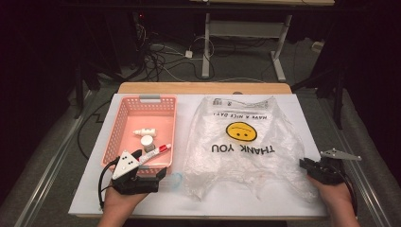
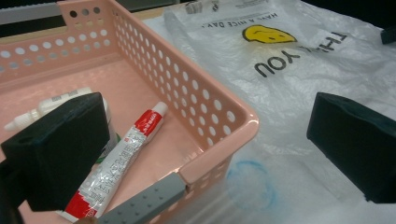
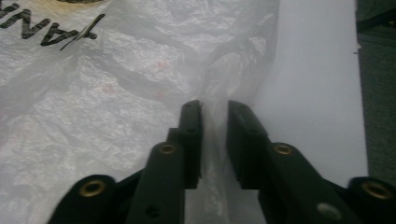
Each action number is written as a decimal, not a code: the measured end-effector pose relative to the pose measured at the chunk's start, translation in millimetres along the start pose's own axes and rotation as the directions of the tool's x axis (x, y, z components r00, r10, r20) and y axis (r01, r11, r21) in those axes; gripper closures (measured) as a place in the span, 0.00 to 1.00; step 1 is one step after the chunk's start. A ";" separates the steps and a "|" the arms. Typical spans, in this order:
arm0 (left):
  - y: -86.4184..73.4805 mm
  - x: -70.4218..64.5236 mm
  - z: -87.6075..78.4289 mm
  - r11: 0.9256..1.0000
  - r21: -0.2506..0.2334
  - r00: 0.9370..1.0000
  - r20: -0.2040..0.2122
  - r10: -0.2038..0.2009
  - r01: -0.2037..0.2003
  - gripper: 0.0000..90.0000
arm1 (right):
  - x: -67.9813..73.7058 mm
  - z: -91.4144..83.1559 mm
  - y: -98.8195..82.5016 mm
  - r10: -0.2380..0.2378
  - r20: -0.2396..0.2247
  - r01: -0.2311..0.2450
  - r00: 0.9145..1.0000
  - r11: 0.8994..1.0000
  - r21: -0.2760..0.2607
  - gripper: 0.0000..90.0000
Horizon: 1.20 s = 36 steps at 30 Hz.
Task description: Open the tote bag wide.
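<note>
With the left gripper (image 2: 205, 149) wide open over the basket (image 2: 219, 112) corner, the right gripper (image 3: 215, 135) pinches only the bag (image 1: 246, 142) edge near the table's right side, so thin film could slip or tear when lifted.

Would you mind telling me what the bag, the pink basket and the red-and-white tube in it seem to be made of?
Bag: thin translucent plastic film, glossy, crinkled, with the white tabletop showing through. Pink basket: rigid moulded plastic, smooth with a slight sheen, its walls pierced with rows of round holes. Red-and-white tube: likely soft plastic or laminate with a printed, slightly glossy skin; metal cannot be ruled out.
</note>
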<state>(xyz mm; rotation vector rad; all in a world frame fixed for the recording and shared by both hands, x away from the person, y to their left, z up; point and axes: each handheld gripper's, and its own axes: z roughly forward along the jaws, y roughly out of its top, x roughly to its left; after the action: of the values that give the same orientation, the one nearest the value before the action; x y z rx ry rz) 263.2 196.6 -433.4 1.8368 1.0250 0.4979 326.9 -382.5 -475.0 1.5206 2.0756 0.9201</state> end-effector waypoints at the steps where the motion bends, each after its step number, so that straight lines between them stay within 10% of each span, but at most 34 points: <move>1: 0.0 0.8 0.0 1.000 -0.004 1.000 -0.006 -0.008 0.008 0.00 | 1.1 -0.2 -0.3 -0.005 -0.006 0.005 1.000 1.000 0.001 0.92; 7: 3.0 2.4 -0.1 1.000 0.011 1.000 0.016 0.013 -0.014 0.00 | 12.6 -4.9 -0.8 -0.043 -0.040 0.043 0.998 0.999 0.006 0.99; 14: -3.6 9.7 -1.6 0.997 -0.030 0.997 0.037 -0.068 0.069 0.00 | 42.1 -23.5 -13.6 -0.113 -0.072 0.113 0.991 0.994 0.005 0.99; 26: -2.3 10.0 1.0 0.999 0.029 0.999 0.035 -0.028 0.027 0.00 | 66.7 -51.3 -42.4 -0.160 -0.146 0.160 0.976 0.987 -0.012 0.99; 36: -0.7 8.4 6.1 0.998 0.060 0.999 0.052 -0.004 0.001 0.00 | 58.1 -78.7 -32.8 -0.123 -0.132 0.100 0.984 0.980 -0.171 0.65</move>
<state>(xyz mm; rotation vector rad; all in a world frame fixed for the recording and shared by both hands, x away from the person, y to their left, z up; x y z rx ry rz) 271.9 200.4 -437.7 1.8915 1.0164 0.4199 233.9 -354.9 -440.0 1.2748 2.1005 1.1540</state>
